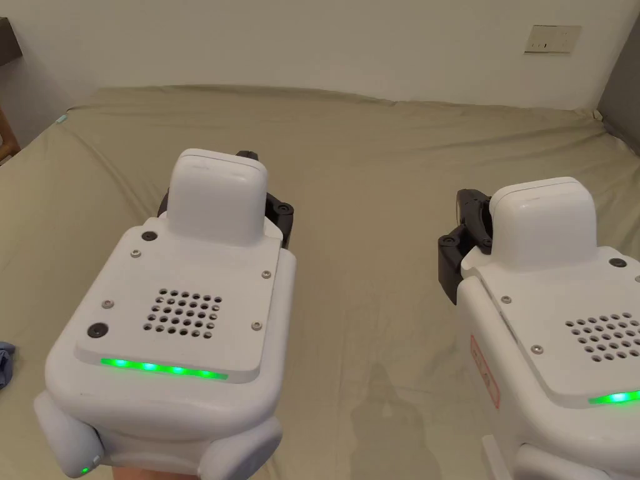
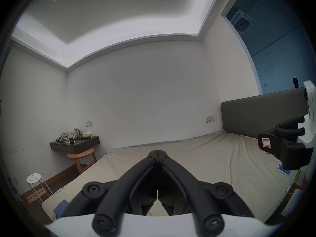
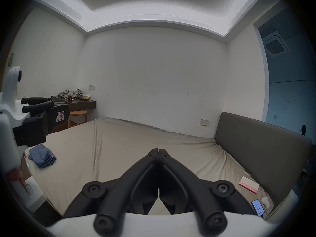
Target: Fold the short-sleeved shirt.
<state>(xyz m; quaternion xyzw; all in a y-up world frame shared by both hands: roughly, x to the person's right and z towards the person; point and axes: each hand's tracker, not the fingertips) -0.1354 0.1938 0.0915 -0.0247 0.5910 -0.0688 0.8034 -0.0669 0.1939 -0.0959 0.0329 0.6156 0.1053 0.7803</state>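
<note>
A blue shirt lies crumpled near the left edge of the bed; its edge also shows in the head view and low in the left gripper view. My left gripper is shut with nothing between its jaws, held above the beige sheet, to the right of the shirt. My right gripper is also shut and empty, hovering over the sheet farther right. In the head view both white gripper bodies, the left and the right, are side by side and apart.
A grey headboard runs along the bed's right side. A pink-and-white box and a phone lie near it. Past the far left corner are a dark wall shelf, a wooden stool and a white stool.
</note>
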